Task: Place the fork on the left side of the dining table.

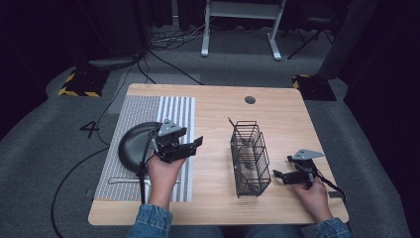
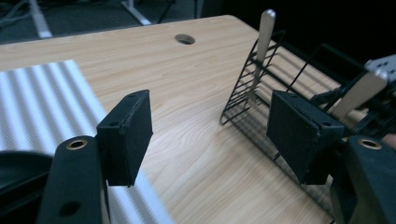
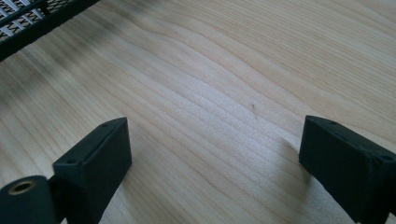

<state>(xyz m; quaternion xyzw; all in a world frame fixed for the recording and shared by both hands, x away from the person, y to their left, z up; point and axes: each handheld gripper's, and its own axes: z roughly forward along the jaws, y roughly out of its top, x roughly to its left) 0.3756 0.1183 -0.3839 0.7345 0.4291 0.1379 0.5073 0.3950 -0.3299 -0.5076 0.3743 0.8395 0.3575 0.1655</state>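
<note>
Far left of the desk (image 1: pixel 218 106) there's a grey striped mat (image 1: pixel 148 119), and a dark round bowl-like thing (image 1: pixel 132 145) sits on it. The left gripper (image 1: pixel 195 145) is held just right of that dark thing, over the mat's right edge, jaws spread wide with nothing between them. In the left gripper view its jaws frame bare wood, with the mat off to the left.

Middle of the desk is a black wire basket (image 1: pixel 250 157), well apart from the left gripper. A metal utensil (image 2: pixel 262 44) stands tilted inside it, handle poking up over the rim; what kind of utensil it is isn't clear.

Just right of the basket, the right gripper (image 1: pixel 281 176) sits low near the desk's front edge, jaws also wide and empty. In the right gripper view there's plain wood between them and the basket's edge in the top-left corner.
</note>
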